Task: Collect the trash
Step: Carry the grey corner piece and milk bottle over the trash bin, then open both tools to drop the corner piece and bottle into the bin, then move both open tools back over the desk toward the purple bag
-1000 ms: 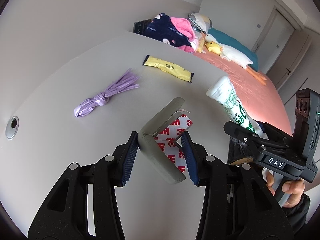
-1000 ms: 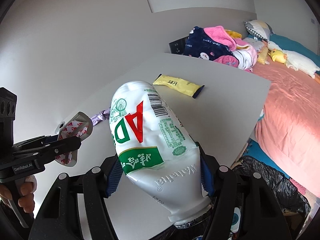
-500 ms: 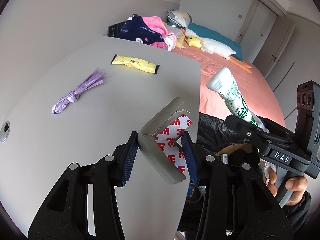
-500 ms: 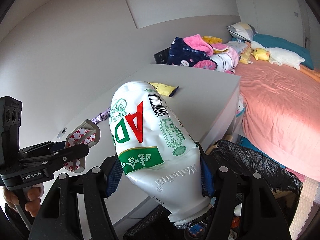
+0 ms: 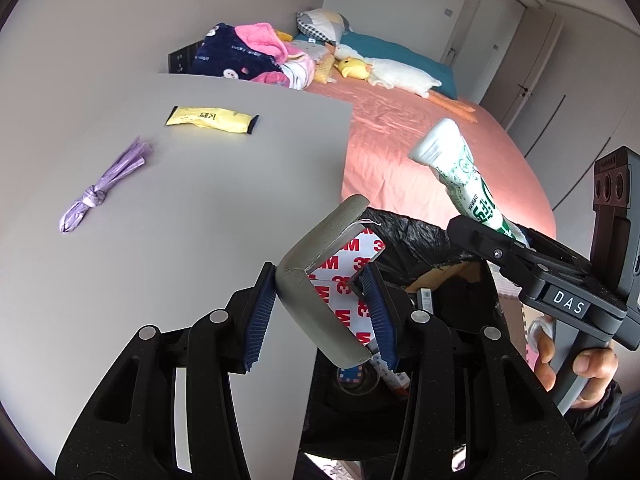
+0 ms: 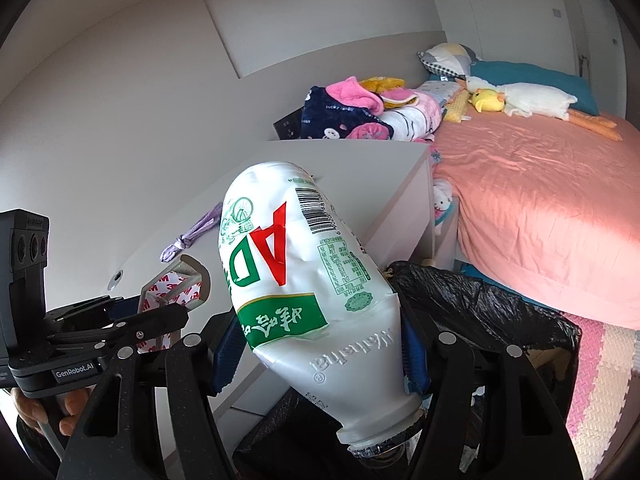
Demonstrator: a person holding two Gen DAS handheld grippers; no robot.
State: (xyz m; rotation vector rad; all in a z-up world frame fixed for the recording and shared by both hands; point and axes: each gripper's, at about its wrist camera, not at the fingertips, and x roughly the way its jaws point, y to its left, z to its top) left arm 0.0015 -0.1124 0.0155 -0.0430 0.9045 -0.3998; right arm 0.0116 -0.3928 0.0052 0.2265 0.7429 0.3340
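Observation:
My left gripper (image 5: 320, 316) is shut on a grey foam corner guard (image 5: 316, 280) with 3M backing, held over the desk's right edge above a black trash bag (image 5: 408, 236). My right gripper (image 6: 320, 344) is shut on a crushed white AD milk bottle (image 6: 296, 264), held above the bag (image 6: 472, 300). The bottle also shows in the left wrist view (image 5: 460, 176), and the corner guard in the right wrist view (image 6: 180, 280). A yellow wrapper (image 5: 212, 119) and a knotted purple plastic strip (image 5: 104, 184) lie on the grey desk (image 5: 160, 240).
The bin under the bag holds other trash (image 5: 424, 300). A bed with a pink sheet (image 6: 540, 200), a plush duck (image 6: 520, 100) and piled clothes (image 6: 352, 116) stands beyond the desk. A wall runs along the desk's left side.
Both grippers have moved right, off the desk toward the trash bag, each keeping its hold. The bag now fills more of both views.

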